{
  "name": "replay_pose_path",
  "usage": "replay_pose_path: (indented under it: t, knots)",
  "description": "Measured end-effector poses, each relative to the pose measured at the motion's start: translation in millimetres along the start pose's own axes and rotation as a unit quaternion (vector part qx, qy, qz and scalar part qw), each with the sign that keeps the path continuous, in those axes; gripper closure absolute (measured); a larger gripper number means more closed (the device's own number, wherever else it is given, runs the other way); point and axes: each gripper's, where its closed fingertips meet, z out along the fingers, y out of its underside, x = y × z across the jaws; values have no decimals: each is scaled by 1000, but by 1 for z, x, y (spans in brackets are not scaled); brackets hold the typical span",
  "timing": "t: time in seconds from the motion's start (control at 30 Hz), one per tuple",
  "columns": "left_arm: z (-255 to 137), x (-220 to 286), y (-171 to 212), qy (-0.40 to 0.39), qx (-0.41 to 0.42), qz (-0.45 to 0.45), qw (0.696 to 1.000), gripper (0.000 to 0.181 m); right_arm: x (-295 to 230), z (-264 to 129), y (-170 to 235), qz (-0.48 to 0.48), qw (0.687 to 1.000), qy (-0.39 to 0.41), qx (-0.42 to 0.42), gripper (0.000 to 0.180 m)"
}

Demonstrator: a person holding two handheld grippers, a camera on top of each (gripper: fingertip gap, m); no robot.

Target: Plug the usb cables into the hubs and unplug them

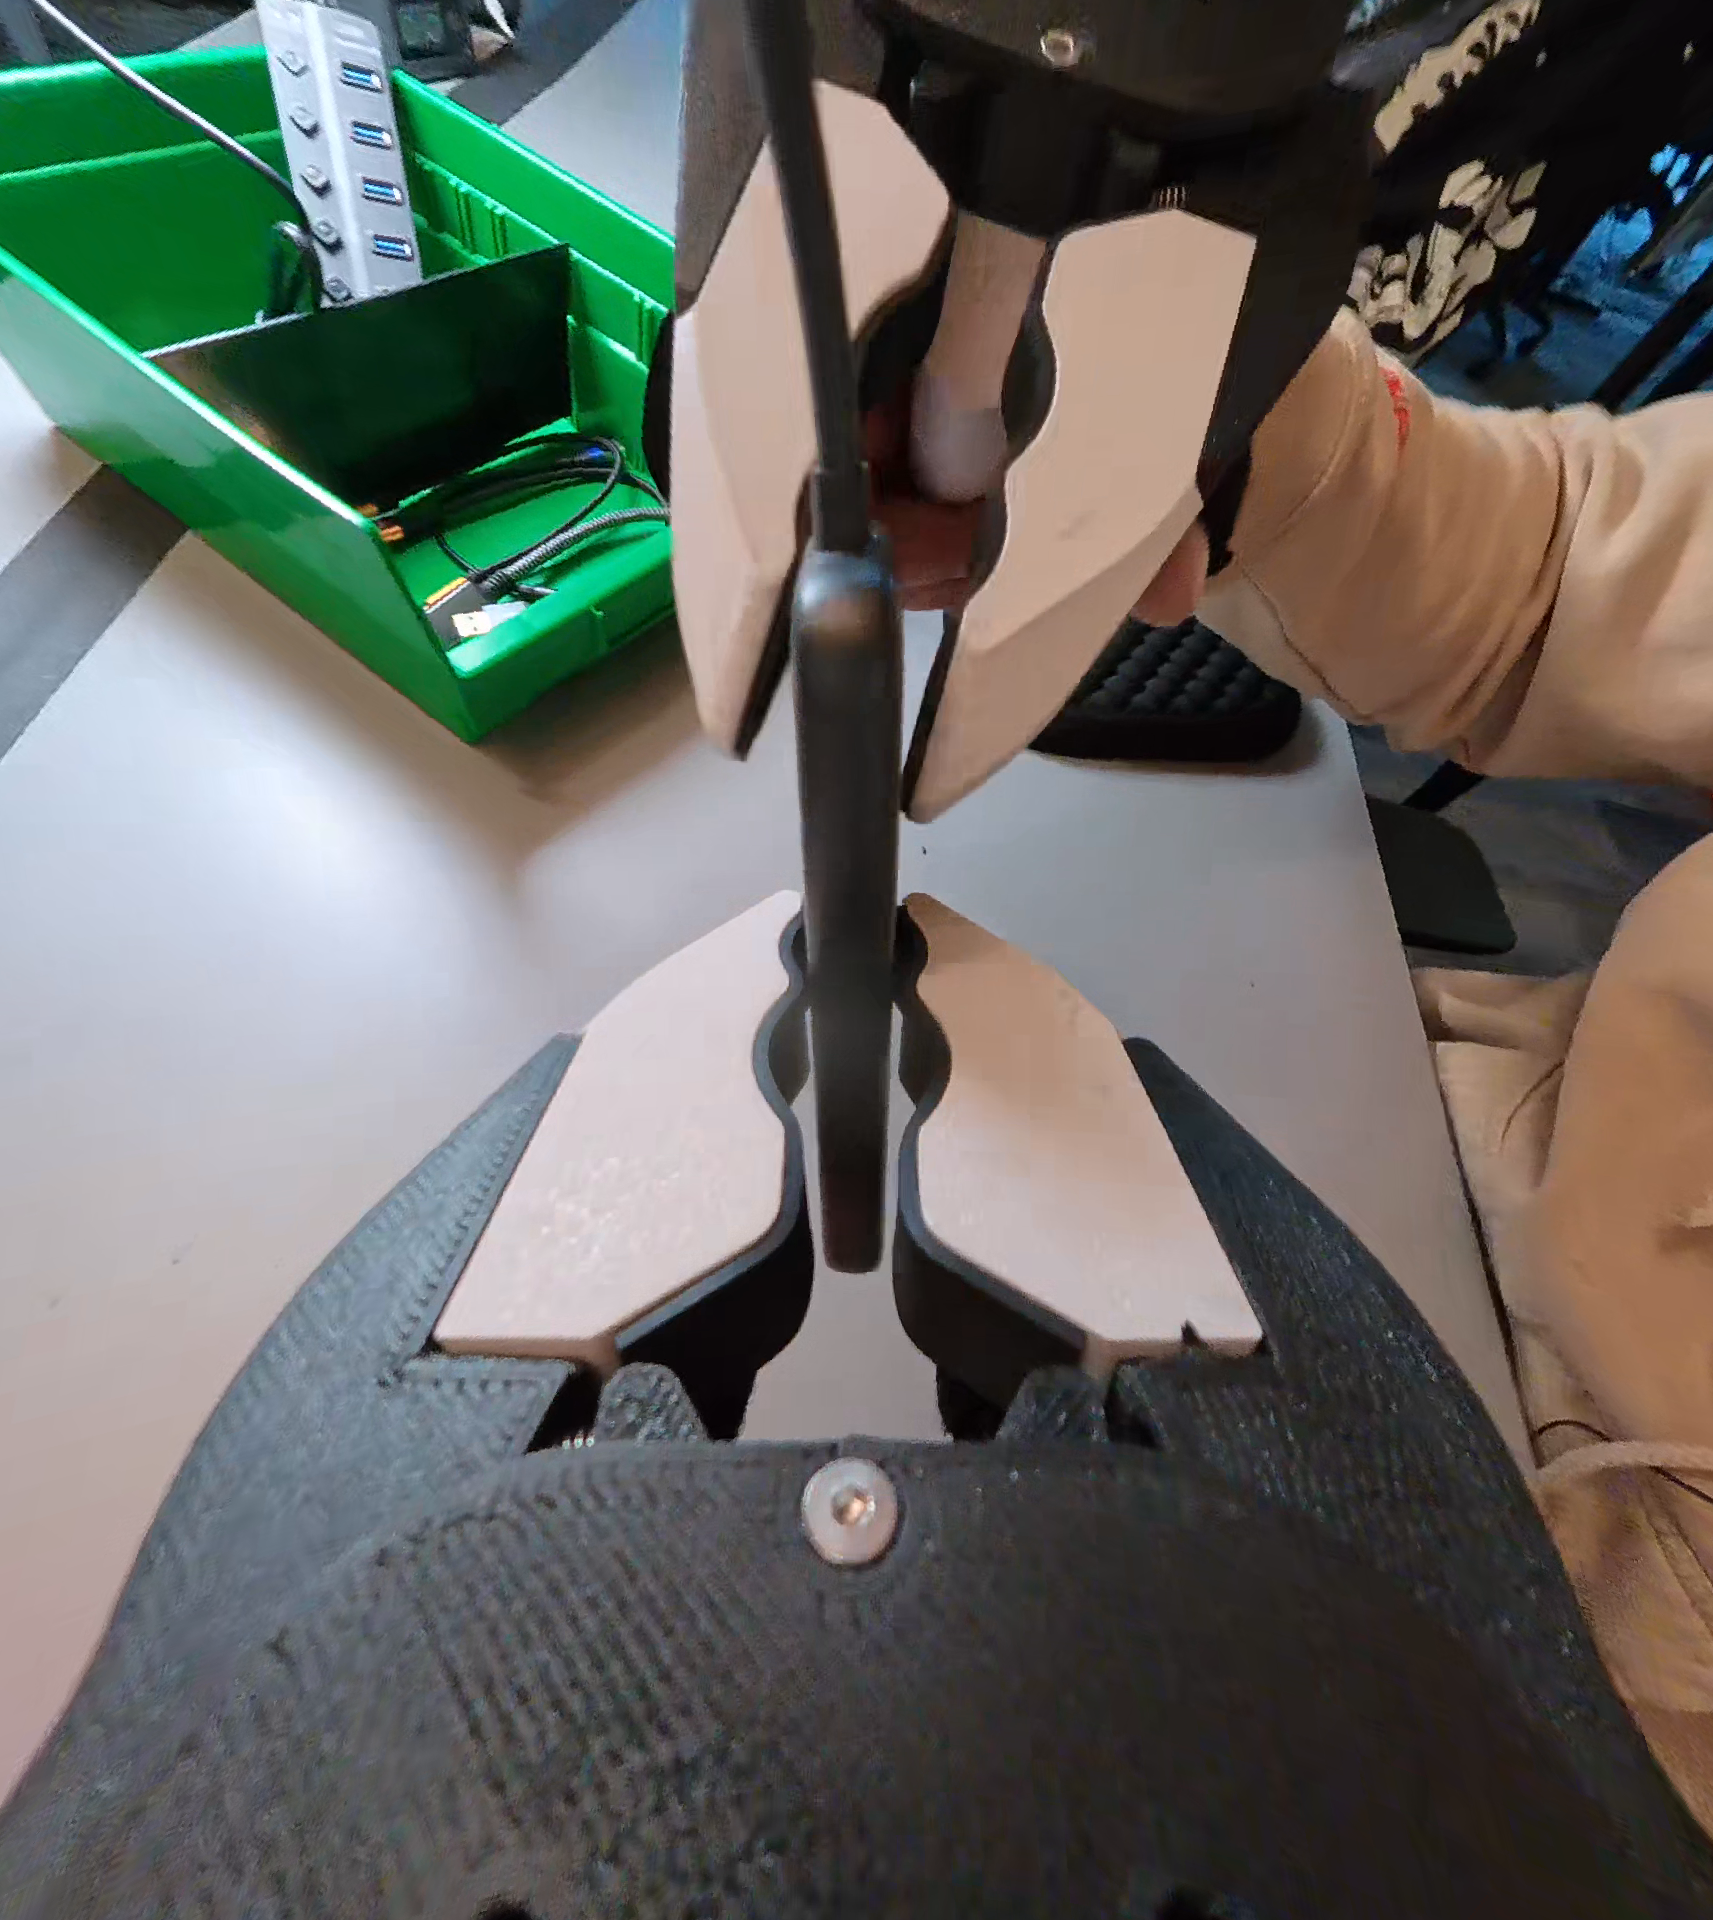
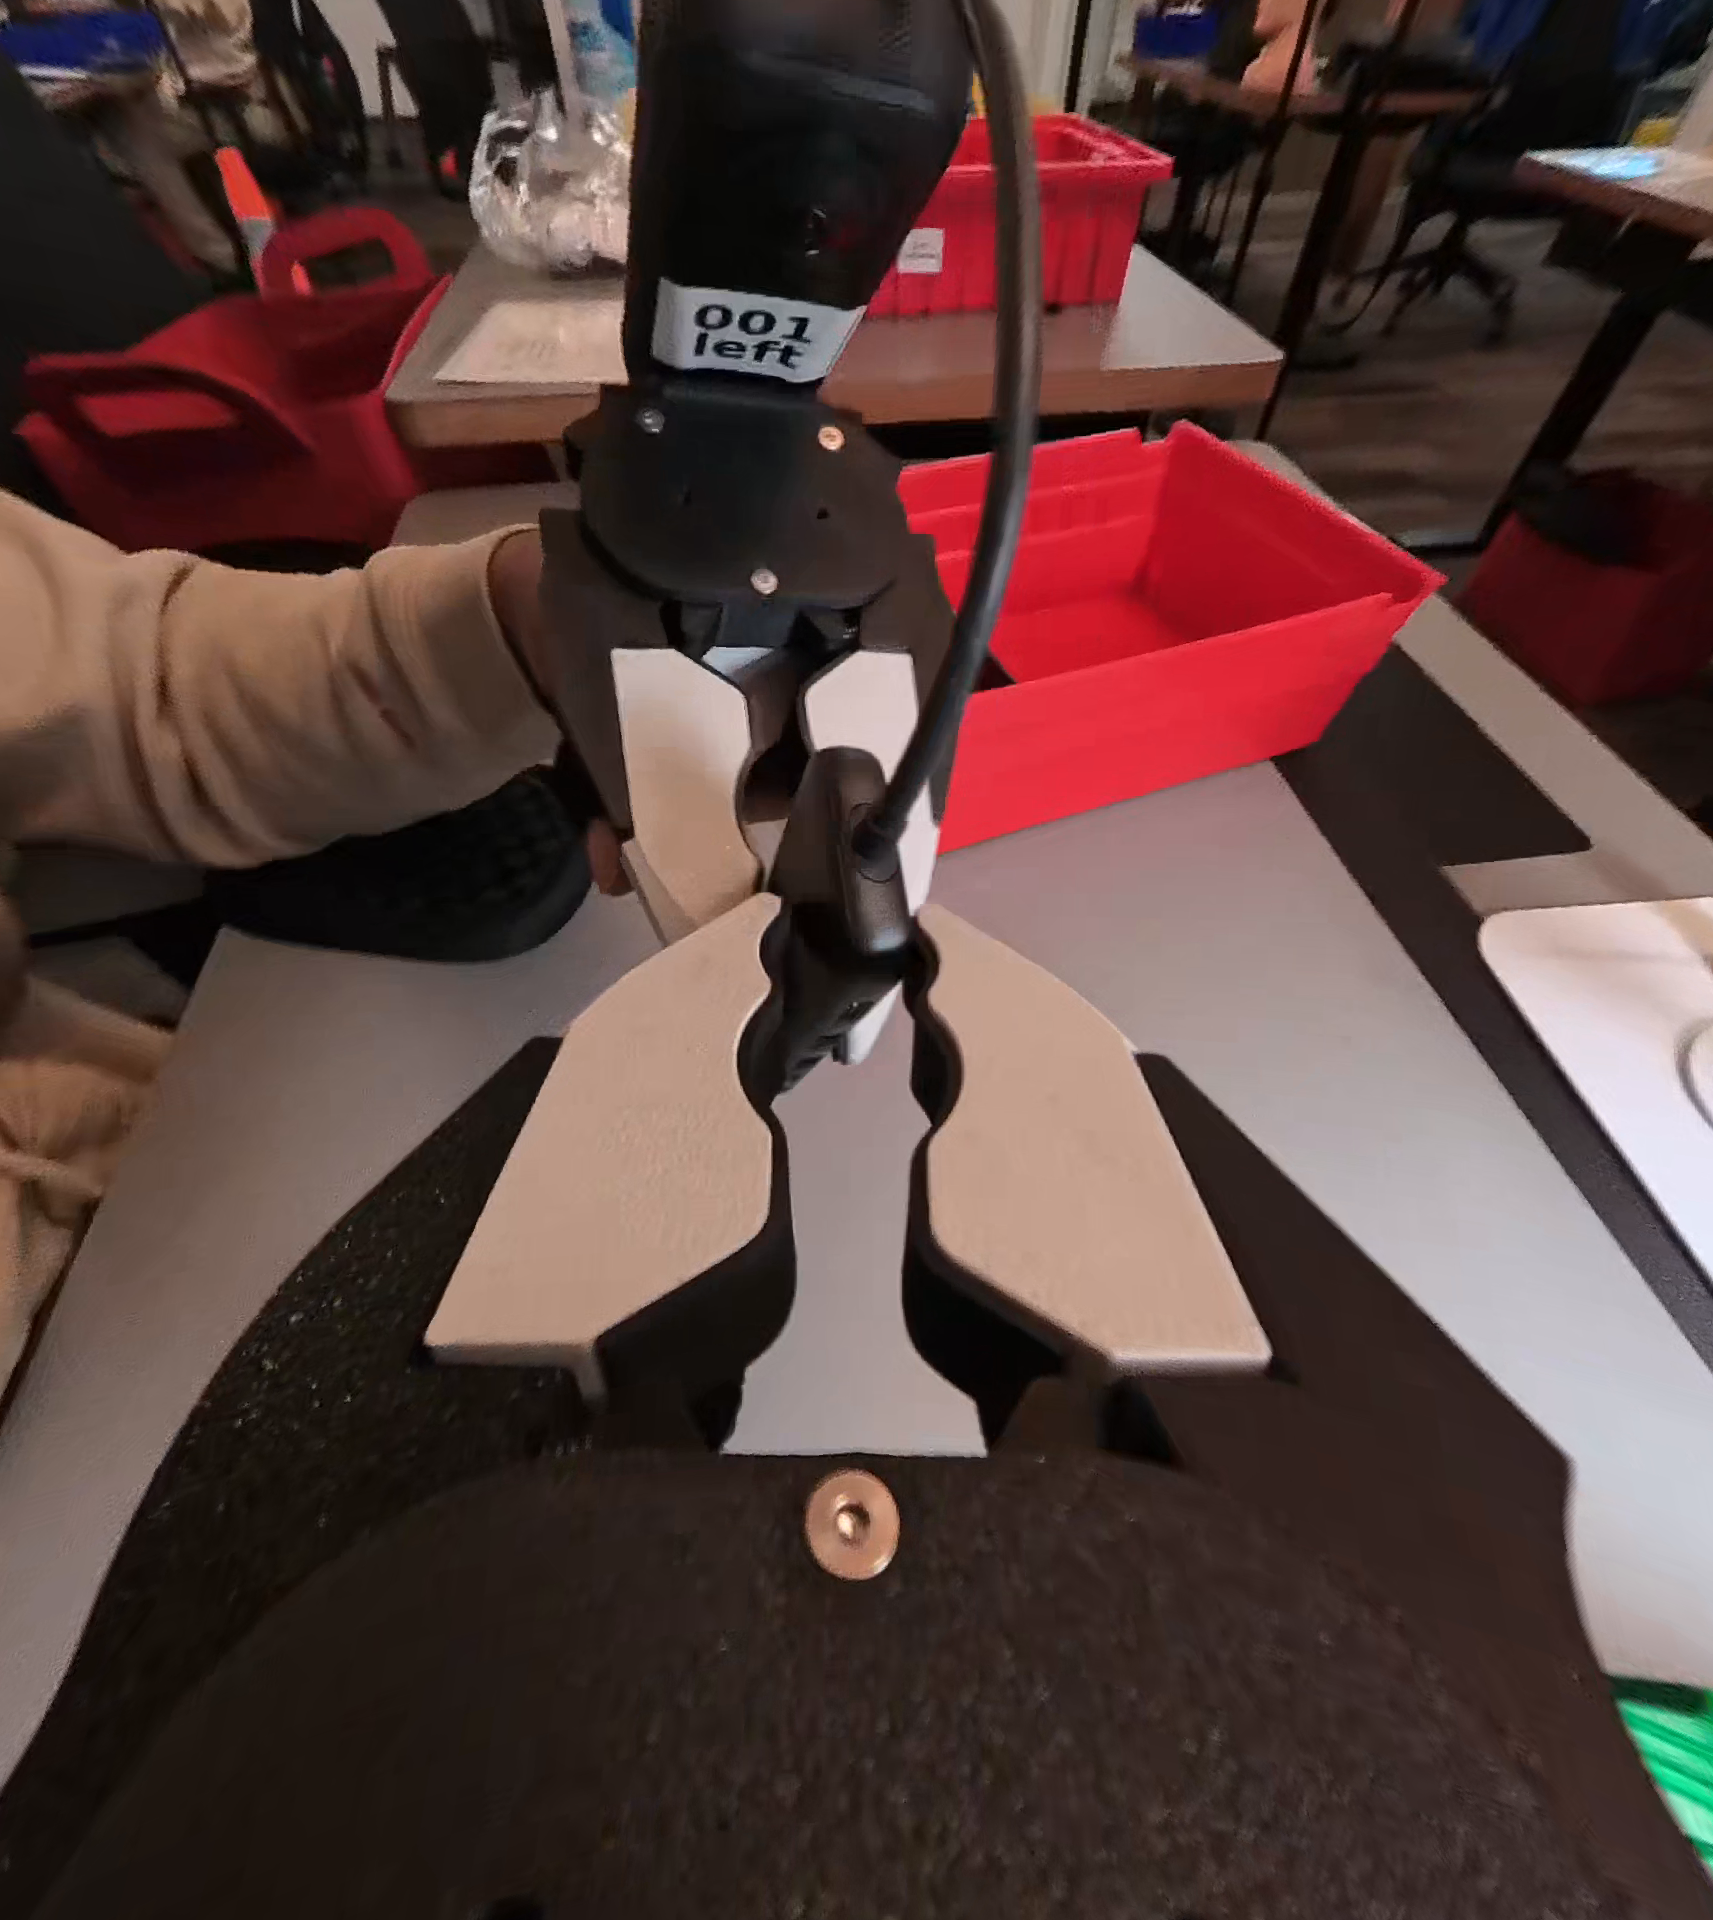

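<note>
I have my left gripper (image 1: 850,925) pinched on a slim black hub (image 1: 847,831), held in the air above the grey table (image 1: 260,883). In the left wrist view the hub's long axis runs straight away from me along the fingers, its near end back between the pads, its far end at my right gripper (image 1: 821,769). The black cable (image 1: 810,260) leaves that far end and climbs up out of view. My right gripper's fingers sit around the far end; in the right wrist view they close on it at the tips (image 2: 847,935), hub tilted slightly. Green bin (image 1: 208,416) sits far left on the table, with a grey multi-port hub (image 1: 343,145) standing upright in it and loose cables (image 1: 519,520) in the front compartment. Red bin (image 2: 1195,644) on the other side.
</note>
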Motion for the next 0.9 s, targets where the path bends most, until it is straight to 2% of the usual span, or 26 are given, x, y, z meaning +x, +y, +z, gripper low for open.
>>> replay_pose_path:
  t: [0.13, 0.33, 0.47, 0.57, 0.73, 0.9]
  knots:
    - [-2, 3, -11, 0, 41, 33, 999, 165, -7, -9, -8, 15, 1000, -13, 12, 167]
    - [-21, -2, -32, -25, 115, 49, 992, 153, 6, -45, -36, 4, 999, 29, 34, 168]
    - [-31, -6, -38, -43, 136, 56, 988, 151, 35, -86, -58, -15, 993, 110, 28, 167]
    - [-34, -7, -40, -47, 142, 56, 987, 151, 75, -123, -64, -20, 978, 207, 4, 168]
    - [-33, -5, -41, -51, 137, 62, 987, 152, 169, -188, -25, 7, 923, 375, -88, 168]
    - [-33, -9, -37, -70, 119, 75, 988, 155, 242, -238, 40, 107, 865, 469, -144, 168]
